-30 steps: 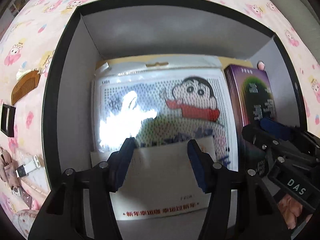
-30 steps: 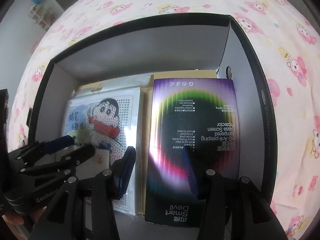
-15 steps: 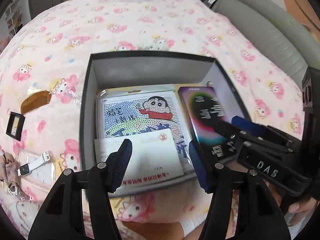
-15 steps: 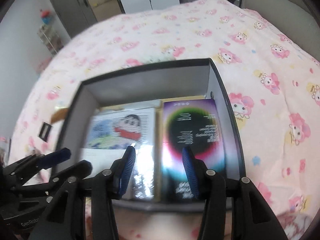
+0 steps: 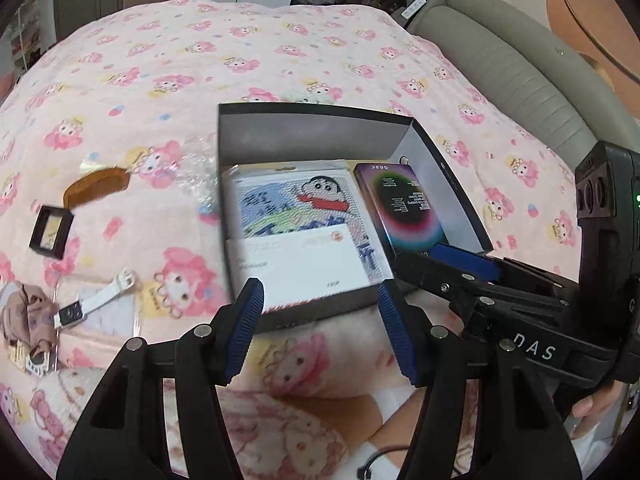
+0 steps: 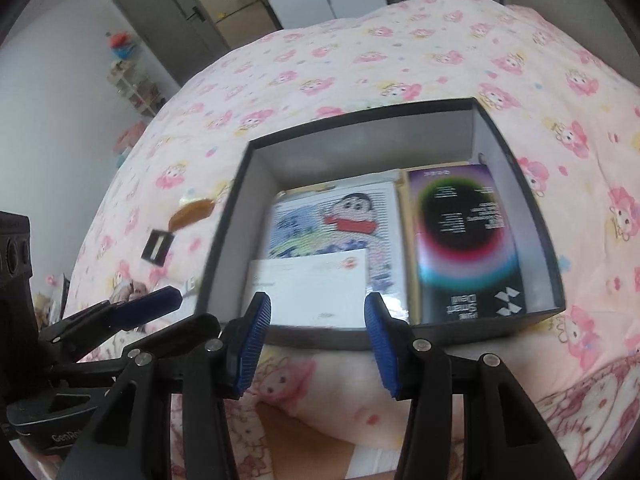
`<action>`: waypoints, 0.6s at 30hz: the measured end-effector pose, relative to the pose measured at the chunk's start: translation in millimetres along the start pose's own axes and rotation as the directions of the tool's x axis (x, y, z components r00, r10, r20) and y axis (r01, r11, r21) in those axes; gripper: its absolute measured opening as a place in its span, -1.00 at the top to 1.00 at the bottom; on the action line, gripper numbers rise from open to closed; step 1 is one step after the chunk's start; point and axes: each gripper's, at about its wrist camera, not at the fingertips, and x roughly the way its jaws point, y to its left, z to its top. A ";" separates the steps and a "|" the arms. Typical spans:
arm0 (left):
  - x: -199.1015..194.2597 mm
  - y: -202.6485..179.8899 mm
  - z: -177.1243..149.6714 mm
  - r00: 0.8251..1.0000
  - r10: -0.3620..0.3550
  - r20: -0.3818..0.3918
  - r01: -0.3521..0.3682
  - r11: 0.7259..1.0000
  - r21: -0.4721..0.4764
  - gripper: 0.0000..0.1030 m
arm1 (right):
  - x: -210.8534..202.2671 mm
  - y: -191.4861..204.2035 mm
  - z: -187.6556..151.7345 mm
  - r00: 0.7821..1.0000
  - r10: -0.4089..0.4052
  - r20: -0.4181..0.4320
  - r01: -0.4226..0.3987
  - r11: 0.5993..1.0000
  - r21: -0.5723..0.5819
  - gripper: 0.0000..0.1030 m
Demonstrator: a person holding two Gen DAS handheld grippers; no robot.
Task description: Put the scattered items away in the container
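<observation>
Pink cartoon-print bedding (image 5: 280, 52) fills both views, with a black box (image 5: 320, 114) at frame centre. Inside lie a cartoon bead kit (image 5: 304, 200), a white envelope (image 5: 296, 268) on its near end, and a dark screen-protector pack (image 5: 404, 208) along the right wall. The left gripper (image 5: 320, 328) and right gripper (image 6: 316, 344) hover spread and empty before the near rim. Left of the box, on open bedding, lie a comb (image 5: 98, 188), a small black frame (image 5: 51, 232) and a white strap (image 5: 96, 304).

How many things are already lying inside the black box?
3 show. A cartoon bead kit lies left of centre, a white envelope overlaps its near end, and a dark rainbow package sits along the right wall. Something may lie hidden beneath.
</observation>
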 end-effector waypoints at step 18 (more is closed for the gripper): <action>-69.0 127.1 -59.9 0.994 0.077 0.077 -0.058 0.972 -0.227 -0.16 | 49.6 146.1 -12.6 0.994 0.057 -0.096 -0.081 0.963 -0.259 0.14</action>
